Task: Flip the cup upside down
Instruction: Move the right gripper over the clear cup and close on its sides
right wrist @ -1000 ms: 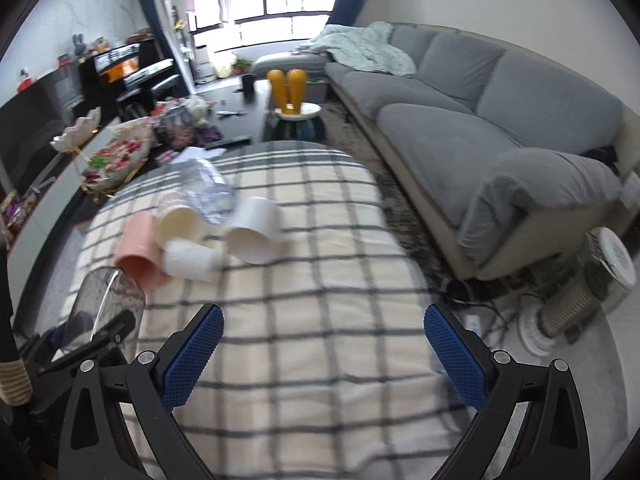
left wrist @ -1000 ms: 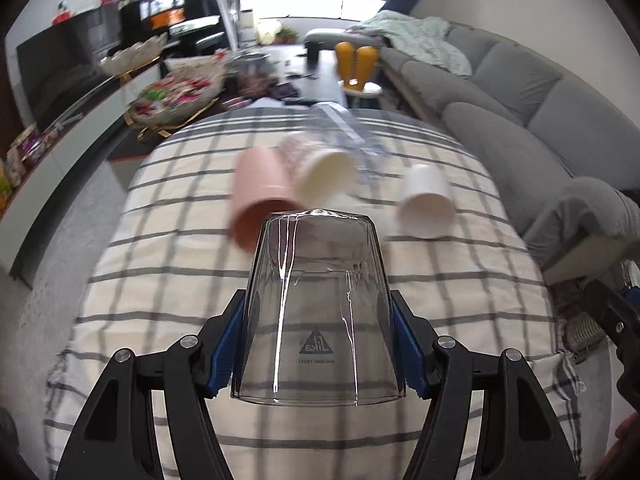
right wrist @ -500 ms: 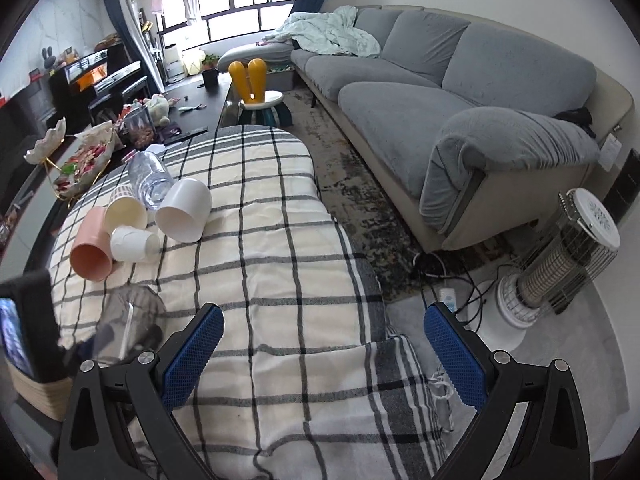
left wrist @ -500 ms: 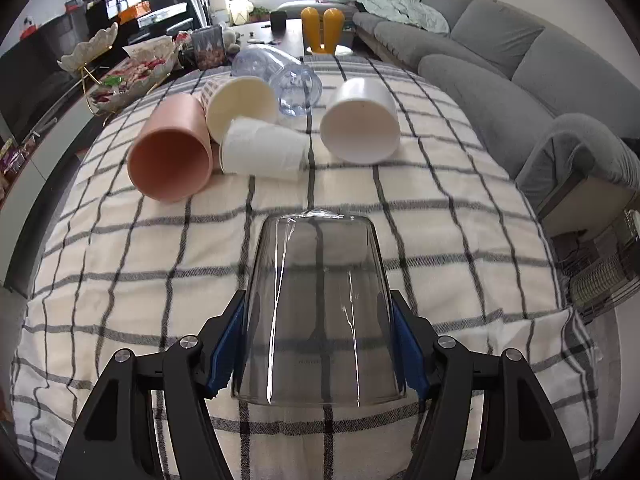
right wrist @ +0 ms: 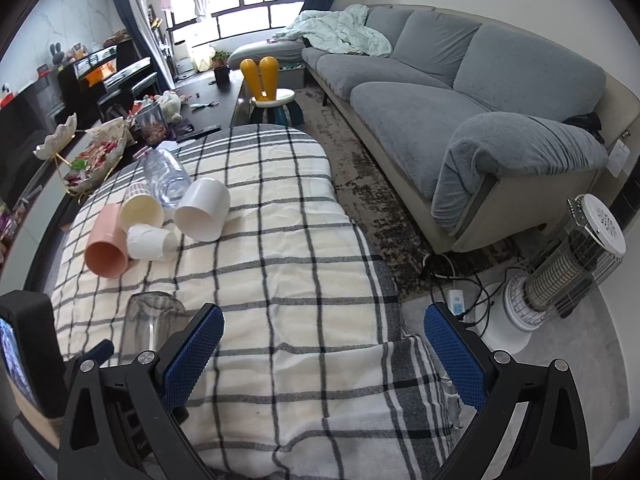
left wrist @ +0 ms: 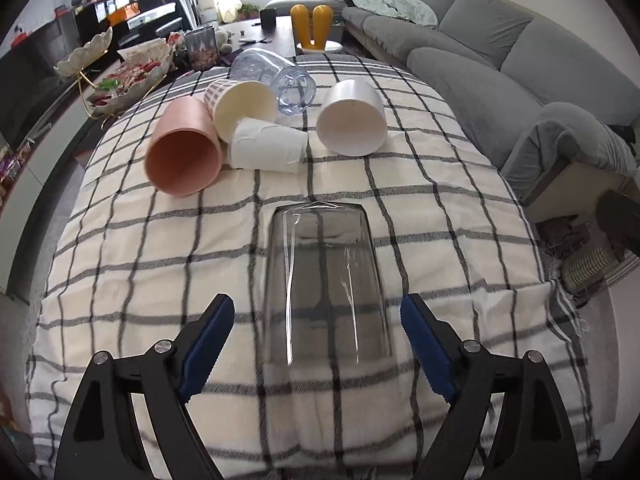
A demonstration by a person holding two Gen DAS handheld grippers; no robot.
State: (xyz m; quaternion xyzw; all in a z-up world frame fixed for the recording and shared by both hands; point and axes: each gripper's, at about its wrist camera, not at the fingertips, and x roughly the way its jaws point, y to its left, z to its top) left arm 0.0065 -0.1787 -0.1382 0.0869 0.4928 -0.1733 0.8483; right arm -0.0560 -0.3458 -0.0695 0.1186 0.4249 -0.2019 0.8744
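Note:
A clear glass cup stands upside down on the checked tablecloth, rim down. My left gripper is open, its blue pads apart on either side of the cup and not touching it. The cup also shows in the right wrist view at lower left. My right gripper is open and empty, over the table's near right edge.
Further back lie several cups on their sides: a pink cup, a cream cup, a white paper cup, a white cup and a clear plastic cup. A grey sofa and a heater stand to the right.
My left gripper has opened and let go of the clear cup, which now stands upside down on the cloth. The right gripper stayed open.

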